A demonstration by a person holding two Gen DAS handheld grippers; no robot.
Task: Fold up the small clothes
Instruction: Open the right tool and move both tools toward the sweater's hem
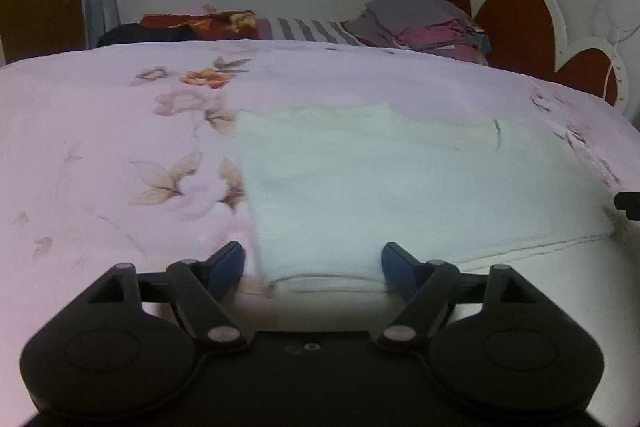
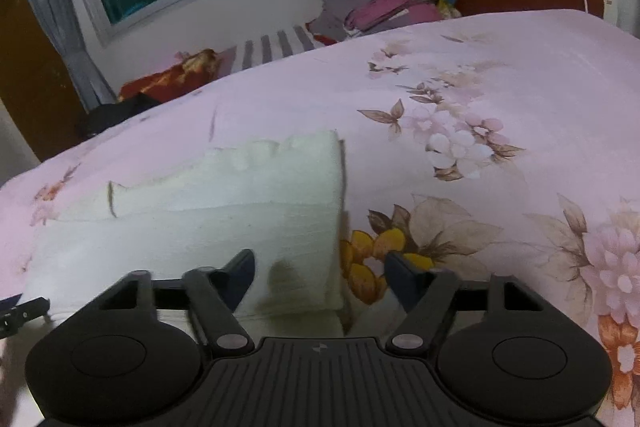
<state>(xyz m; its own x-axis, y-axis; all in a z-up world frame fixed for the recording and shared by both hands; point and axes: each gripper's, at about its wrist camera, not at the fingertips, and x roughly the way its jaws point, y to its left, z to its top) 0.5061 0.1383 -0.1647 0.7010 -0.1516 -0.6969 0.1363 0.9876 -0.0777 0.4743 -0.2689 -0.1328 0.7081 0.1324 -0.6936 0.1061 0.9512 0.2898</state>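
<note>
on the pink floral bed the white garment lies part-folded near its front edge, both the left hand-held gripper and right hand-held gripper released over its near hem, so a one-sided regrasp could skew the fold.

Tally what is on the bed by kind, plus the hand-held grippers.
White garment: 1
Stack of folded clothes: 1
Red patterned fabric: 1
Left hand-held gripper: 1
Right hand-held gripper: 1
Total: 5

Blurred near edge of white garment
</note>
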